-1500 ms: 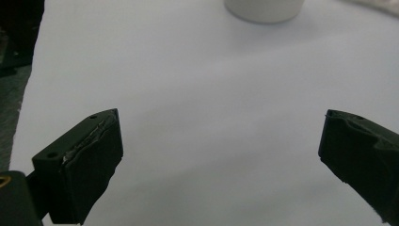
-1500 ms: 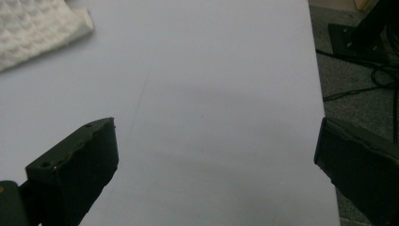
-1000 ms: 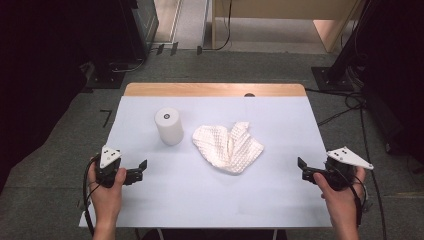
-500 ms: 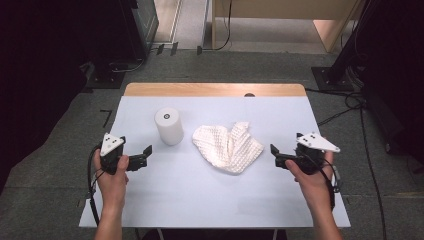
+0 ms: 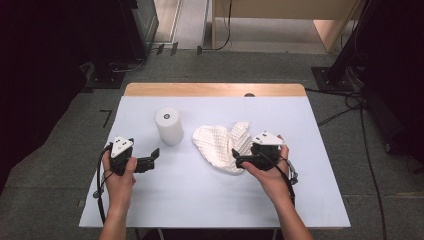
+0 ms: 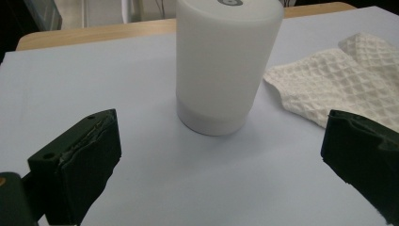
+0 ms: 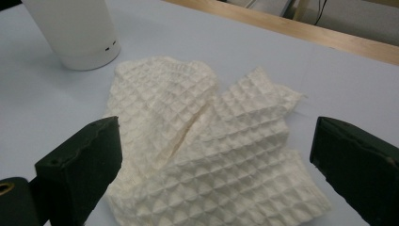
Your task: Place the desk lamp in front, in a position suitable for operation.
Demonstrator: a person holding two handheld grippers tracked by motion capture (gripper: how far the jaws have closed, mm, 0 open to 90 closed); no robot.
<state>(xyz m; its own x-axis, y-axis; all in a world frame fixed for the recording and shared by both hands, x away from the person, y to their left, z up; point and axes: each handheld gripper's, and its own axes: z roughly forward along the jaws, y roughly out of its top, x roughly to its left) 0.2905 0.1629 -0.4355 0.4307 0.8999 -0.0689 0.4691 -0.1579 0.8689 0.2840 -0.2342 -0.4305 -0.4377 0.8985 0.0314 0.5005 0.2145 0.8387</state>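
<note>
Cloth (image 5: 223, 146) (white waffle weave) lies crumpled mid-table (image 5: 200, 200), just right of the white cylinder (image 5: 168, 126); nothing lifted or spread yet. Right gripper (image 5: 239, 161) hovers at the cloth's near-right edge, fingers released, wide apart over the folds, grasping nothing. Left gripper (image 5: 153, 160) points at the cylinder, fingers also spread, empty. Judged: approach stage only; grasping and handling the cloth all remain.
</note>
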